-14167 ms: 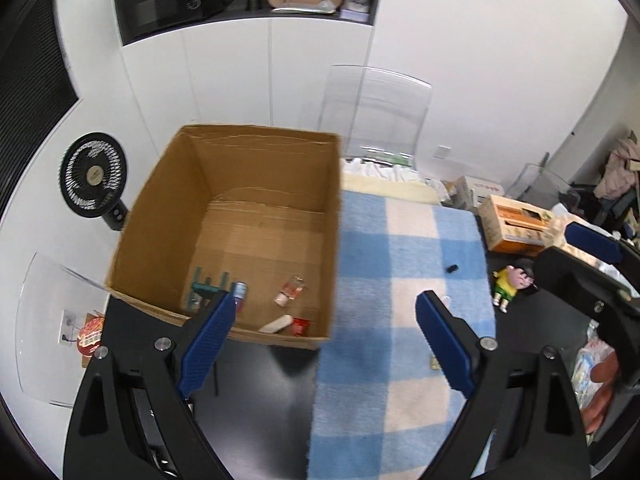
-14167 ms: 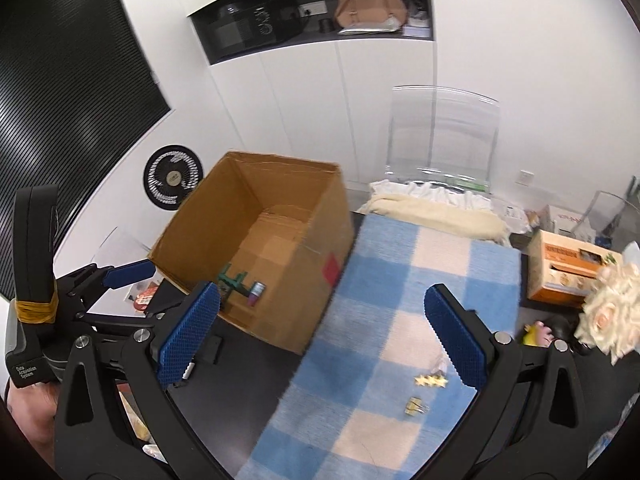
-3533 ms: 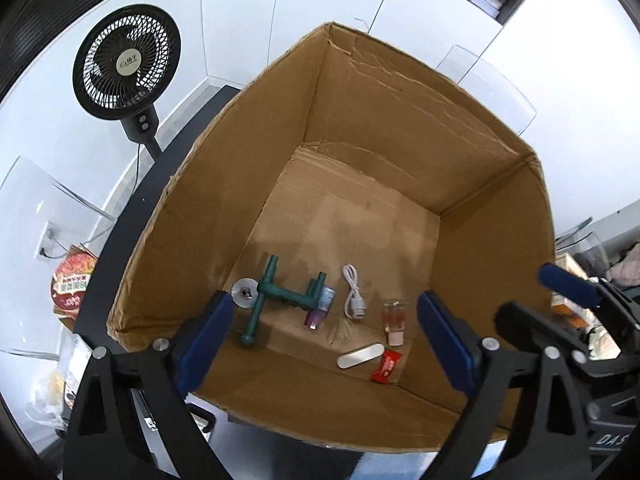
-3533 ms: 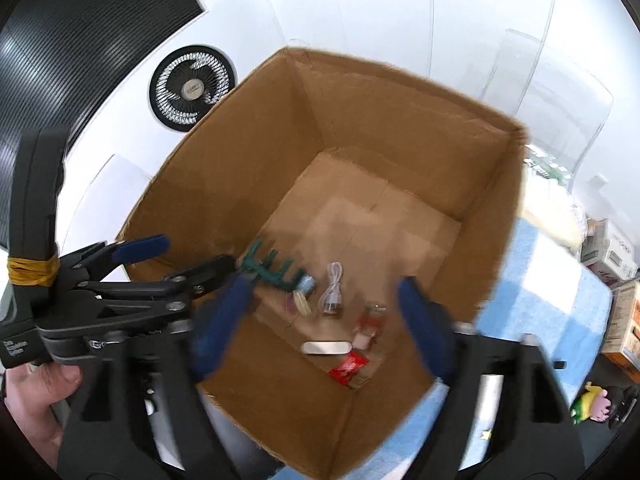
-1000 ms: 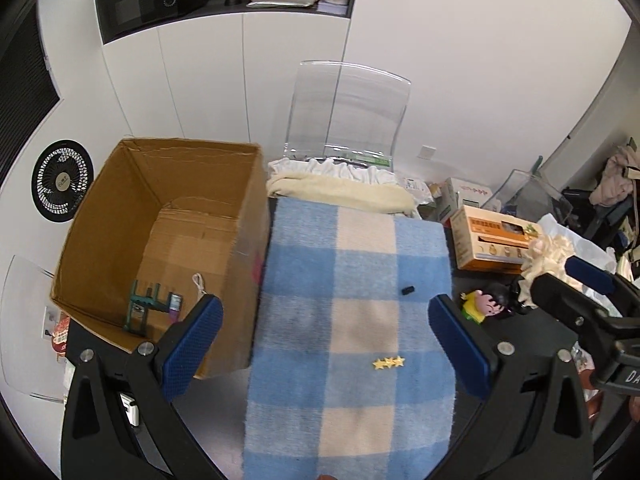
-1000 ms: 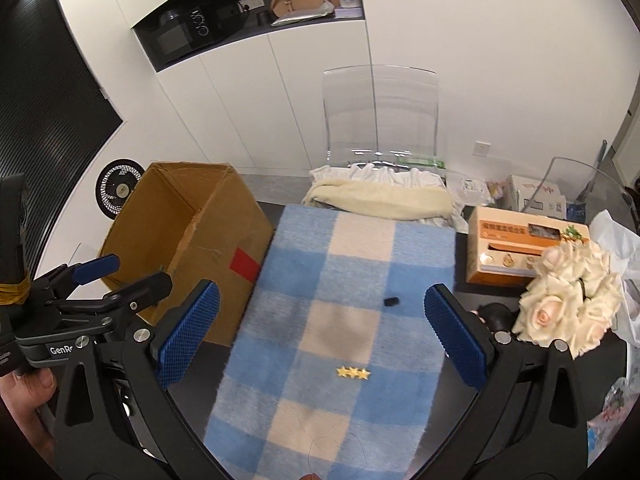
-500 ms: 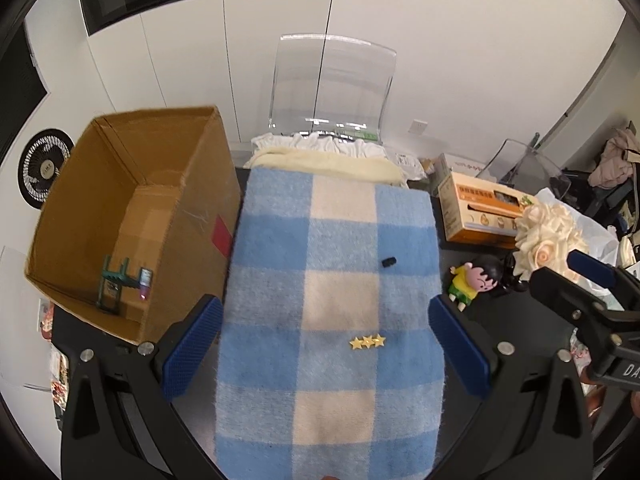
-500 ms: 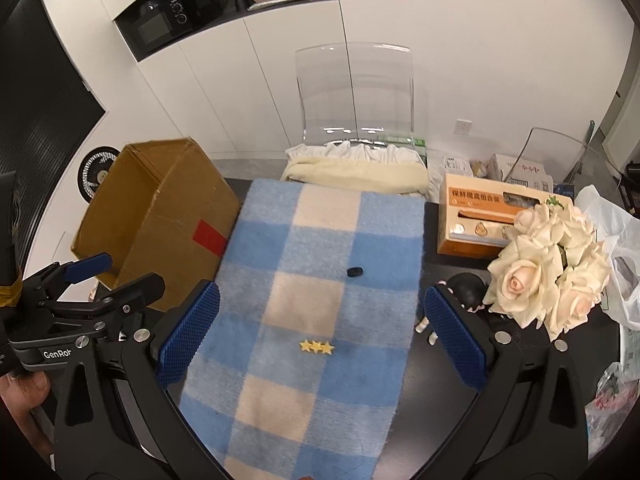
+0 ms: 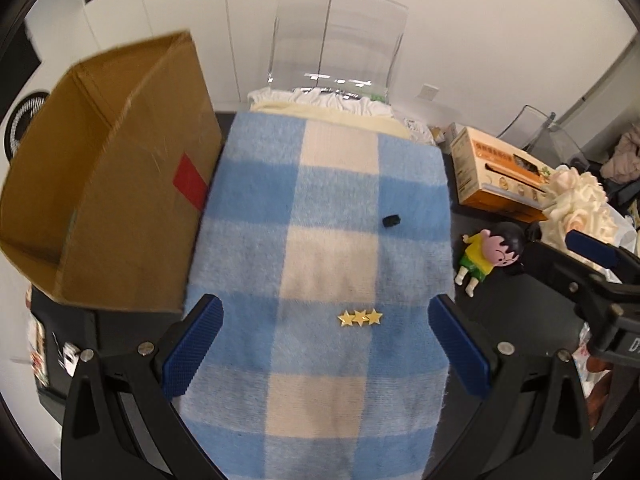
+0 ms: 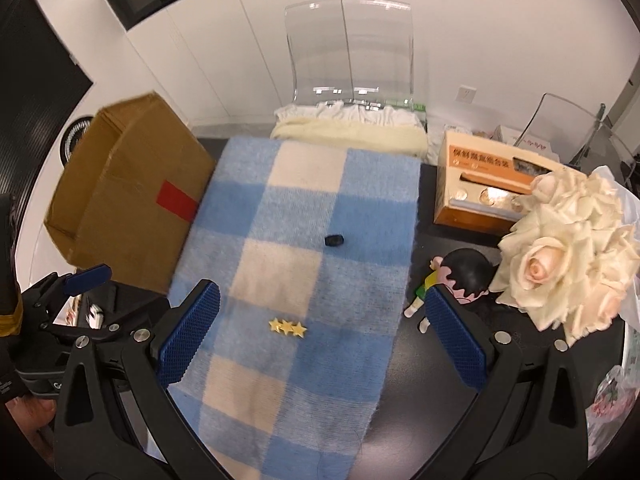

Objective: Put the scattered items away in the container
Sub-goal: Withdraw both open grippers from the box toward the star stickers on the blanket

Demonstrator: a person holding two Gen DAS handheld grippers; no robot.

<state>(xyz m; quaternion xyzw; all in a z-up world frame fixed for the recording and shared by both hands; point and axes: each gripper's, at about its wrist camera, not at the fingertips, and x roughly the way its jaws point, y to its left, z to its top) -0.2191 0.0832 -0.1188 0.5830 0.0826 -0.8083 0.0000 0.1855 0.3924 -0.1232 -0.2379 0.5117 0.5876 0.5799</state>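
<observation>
A gold three-star clip (image 9: 360, 317) (image 10: 287, 327) lies on the blue and cream checked blanket (image 9: 256, 248) (image 10: 360, 256). Farther back on the blanket sits a small black piece (image 9: 391, 221) (image 10: 334, 240). The open cardboard box (image 9: 112, 184) (image 10: 132, 196) stands to the left of the blanket; its inside is hidden from here. My left gripper (image 9: 325, 344) hangs open above the near part of the blanket, the star clip between its fingers' lines. My right gripper (image 10: 320, 332) is open too, over the same area. Both hold nothing.
A small cartoon figure (image 9: 490, 254) (image 10: 452, 276) lies on the black table right of the blanket. Behind it are an orange carton (image 9: 496, 178) (image 10: 488, 184) and a bunch of cream roses (image 10: 568, 248). A clear chair (image 9: 336, 40) stands at the far end.
Both grippers have come away from the box, swung right and dropped lower over the blanket. The star clip and black piece now look larger and nearer.
</observation>
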